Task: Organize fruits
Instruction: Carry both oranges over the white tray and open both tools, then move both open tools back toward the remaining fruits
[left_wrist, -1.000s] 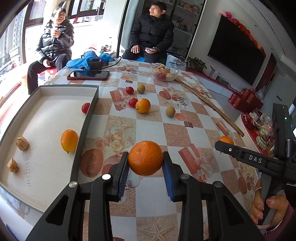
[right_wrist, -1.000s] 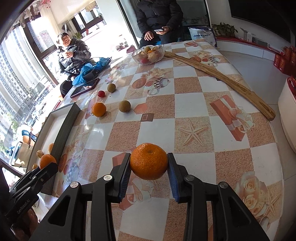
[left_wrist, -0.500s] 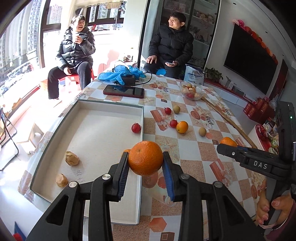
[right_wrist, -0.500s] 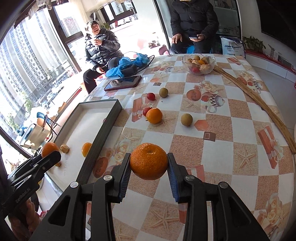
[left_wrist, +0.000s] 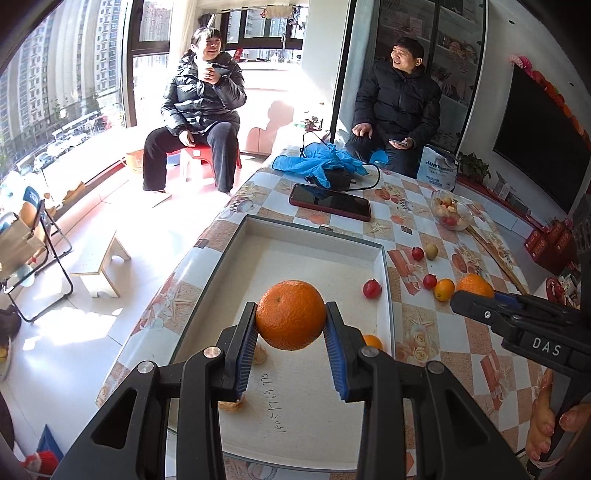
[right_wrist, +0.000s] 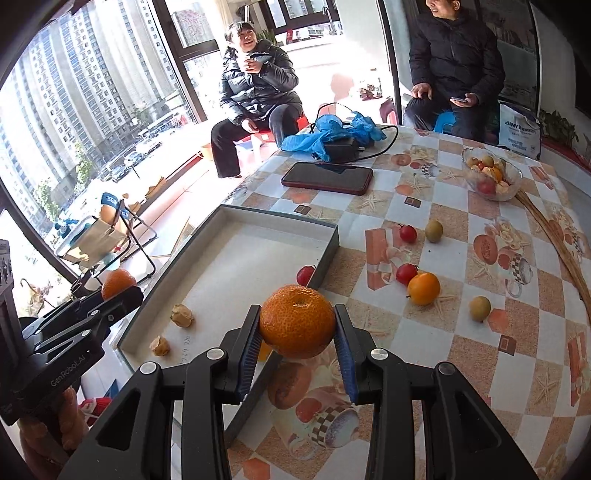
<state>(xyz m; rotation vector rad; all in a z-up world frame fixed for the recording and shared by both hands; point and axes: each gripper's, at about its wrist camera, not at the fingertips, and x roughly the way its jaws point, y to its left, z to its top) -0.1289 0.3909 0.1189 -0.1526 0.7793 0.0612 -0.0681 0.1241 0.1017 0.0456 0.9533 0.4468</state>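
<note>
My left gripper (left_wrist: 291, 325) is shut on an orange (left_wrist: 291, 314) and hangs over the white tray (left_wrist: 314, 229). My right gripper (right_wrist: 297, 332) is shut on a second orange (right_wrist: 297, 321) above the tray's right wall (right_wrist: 325, 258). In the tray lie a red tomato (left_wrist: 371, 288), a small orange (left_wrist: 372, 341) and two brown husked fruits (right_wrist: 181, 315). On the tablecloth sit two tomatoes (right_wrist: 407, 233), an orange (right_wrist: 423, 288) and two yellow-green fruits (right_wrist: 480, 308). In the left wrist view the right gripper (left_wrist: 476, 291) shows with its orange; in the right wrist view the left gripper (right_wrist: 118, 288) shows with its own.
A dark phone (left_wrist: 330, 202), a charger with blue gloves (left_wrist: 325, 160) and a glass fruit bowl (right_wrist: 491, 177) lie at the table's far end. A long wooden stick (right_wrist: 561, 243) runs along the right side. Two seated people (left_wrist: 203, 122) are beyond the table. The table edge drops to the floor on the left.
Both grippers have moved left and slightly up with their oranges: the left one from over the tablecloth to over the tray, the right one to the tray's right wall.
</note>
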